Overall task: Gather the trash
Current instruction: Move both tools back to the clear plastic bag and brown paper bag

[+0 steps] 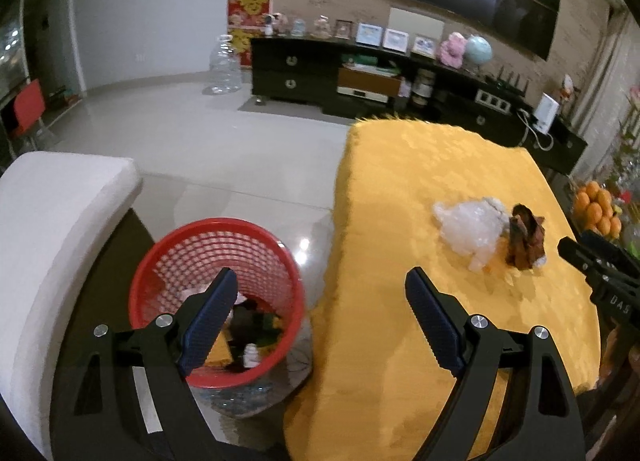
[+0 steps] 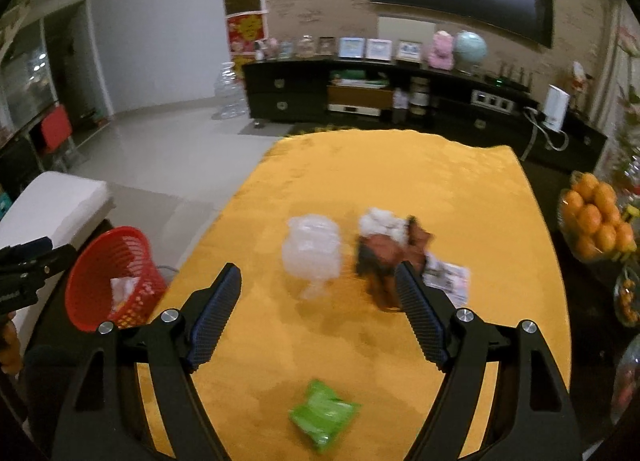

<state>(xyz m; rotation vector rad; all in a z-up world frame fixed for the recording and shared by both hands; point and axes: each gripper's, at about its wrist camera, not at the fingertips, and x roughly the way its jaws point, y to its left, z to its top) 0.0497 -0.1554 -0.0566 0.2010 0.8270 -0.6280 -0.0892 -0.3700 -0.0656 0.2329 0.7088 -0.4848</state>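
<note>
Trash lies on the yellow table; both grippers' jaws gape wide, holding nothing.

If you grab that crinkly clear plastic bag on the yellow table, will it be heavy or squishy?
The crumpled clear plastic bag probably weighs very little, since it looks thin and see-through. It would likely squash between the fingers, not hold its shape. It could slide on the yellow tablecloth if nudged.
</note>
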